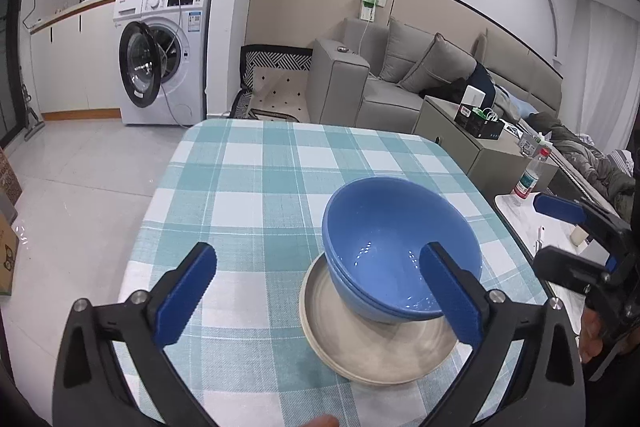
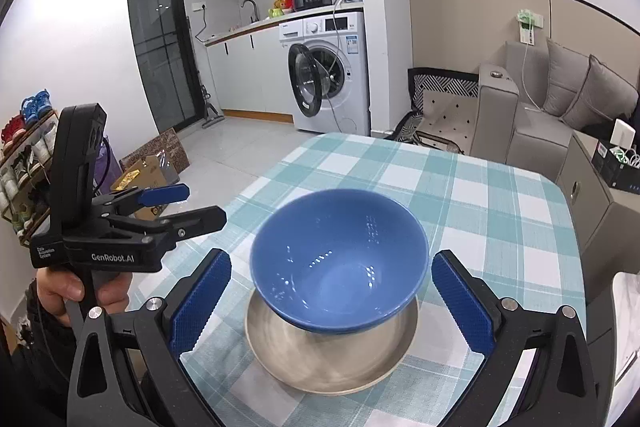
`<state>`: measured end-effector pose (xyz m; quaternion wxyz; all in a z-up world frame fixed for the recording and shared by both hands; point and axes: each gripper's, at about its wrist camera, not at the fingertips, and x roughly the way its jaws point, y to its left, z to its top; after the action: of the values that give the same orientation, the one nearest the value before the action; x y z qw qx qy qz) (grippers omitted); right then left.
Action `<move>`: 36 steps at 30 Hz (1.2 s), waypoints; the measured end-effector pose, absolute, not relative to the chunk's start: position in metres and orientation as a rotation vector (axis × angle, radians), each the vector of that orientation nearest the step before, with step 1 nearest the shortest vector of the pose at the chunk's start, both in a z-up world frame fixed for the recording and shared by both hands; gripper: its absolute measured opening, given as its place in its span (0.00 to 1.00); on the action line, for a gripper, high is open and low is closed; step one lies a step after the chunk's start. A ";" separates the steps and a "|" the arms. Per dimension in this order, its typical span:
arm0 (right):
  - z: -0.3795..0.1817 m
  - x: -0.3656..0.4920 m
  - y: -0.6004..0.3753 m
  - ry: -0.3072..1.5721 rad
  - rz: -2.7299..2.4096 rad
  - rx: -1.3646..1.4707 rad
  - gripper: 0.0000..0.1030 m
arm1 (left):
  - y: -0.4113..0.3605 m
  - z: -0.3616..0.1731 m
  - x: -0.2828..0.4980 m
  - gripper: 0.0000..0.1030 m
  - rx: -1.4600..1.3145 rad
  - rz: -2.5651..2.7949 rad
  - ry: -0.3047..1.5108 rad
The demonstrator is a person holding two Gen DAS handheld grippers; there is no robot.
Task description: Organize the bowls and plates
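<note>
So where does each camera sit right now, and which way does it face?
Left wrist: on the open left gripper, facing the blue bowls stacked on the plate; right gripper at right edge.
Right wrist: on the open right gripper, above the same stack; left gripper and hand at left.
Shared: bowls, plate, checked tablecloth, washing machine.

Glossy glazed bowl [image 2: 340, 259], matt plate [image 2: 332, 359], woven tablecloth [image 1: 248, 187]

A checked tablecloth [image 1: 248, 187] covers the table – beyond it, a washing machine [image 1: 168, 55], grey sofa [image 1: 404, 75] and water bottle [image 1: 530, 175].
</note>
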<state>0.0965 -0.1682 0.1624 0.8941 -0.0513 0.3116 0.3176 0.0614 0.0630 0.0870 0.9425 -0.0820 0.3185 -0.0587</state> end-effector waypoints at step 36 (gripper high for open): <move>0.093 0.036 -0.226 0.517 0.613 -0.089 0.99 | 0.051 0.052 -0.006 1.00 -0.063 -0.031 0.507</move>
<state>0.0365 -0.2256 0.0934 0.9197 -0.0432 0.2518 0.2981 -0.0063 0.0506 0.0523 0.9674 -0.0312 0.2507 -0.0152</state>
